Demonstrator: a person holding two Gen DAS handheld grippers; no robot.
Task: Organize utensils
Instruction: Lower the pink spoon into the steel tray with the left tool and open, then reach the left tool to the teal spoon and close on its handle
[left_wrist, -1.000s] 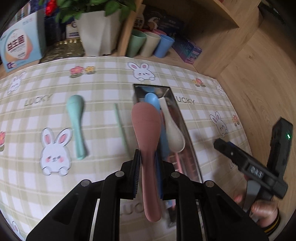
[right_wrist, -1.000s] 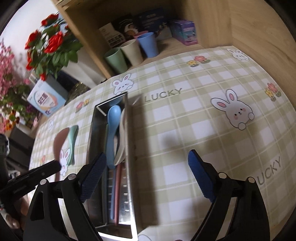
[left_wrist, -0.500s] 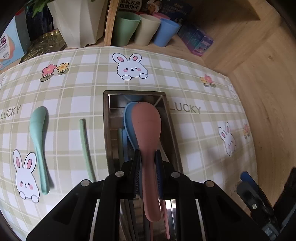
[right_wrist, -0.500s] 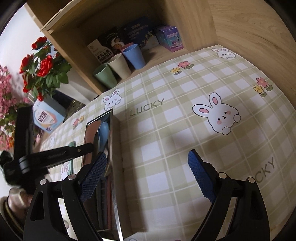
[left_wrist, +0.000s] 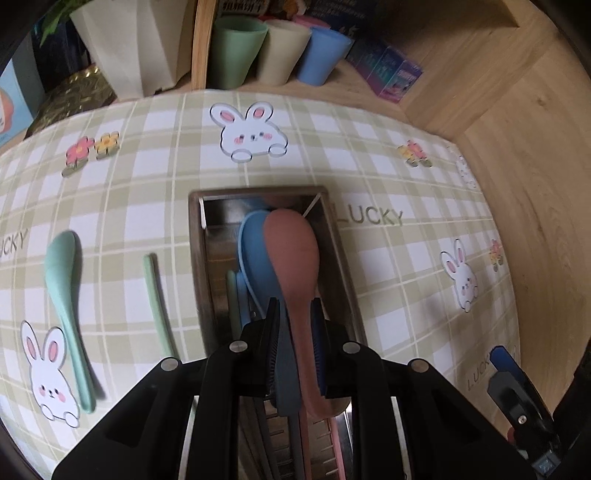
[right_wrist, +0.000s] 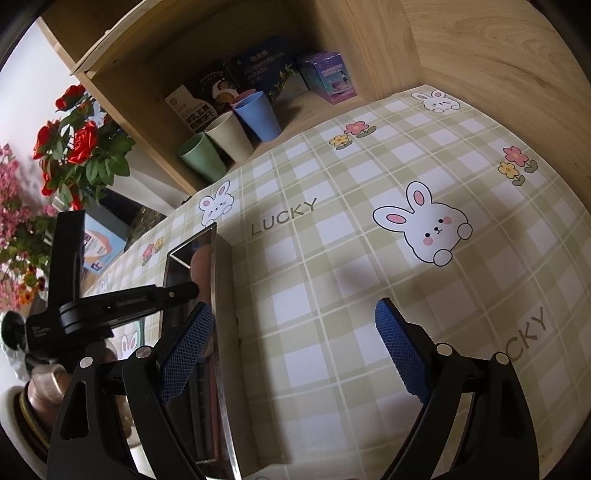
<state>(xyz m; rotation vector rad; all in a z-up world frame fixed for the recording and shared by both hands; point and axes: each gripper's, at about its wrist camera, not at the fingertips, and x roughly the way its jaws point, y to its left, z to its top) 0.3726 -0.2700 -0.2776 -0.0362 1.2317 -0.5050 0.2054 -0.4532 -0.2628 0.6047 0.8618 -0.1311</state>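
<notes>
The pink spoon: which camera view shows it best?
The left wrist view: the pink spoon shows whole, held in the left gripper over the metal tray. The right wrist view shows only a sliver.

A home, by every sign — the surface (right_wrist: 332, 295) ahead of the right gripper (right_wrist: 291, 354) wears a green checked cloth printed with rabbits and flowers. Beyond it, a wooden shelf (right_wrist: 229, 44) holds pastel cups (right_wrist: 236, 133) and snack boxes (right_wrist: 325, 75) — red artificial roses (right_wrist: 81, 144) stand farther left.
</notes>
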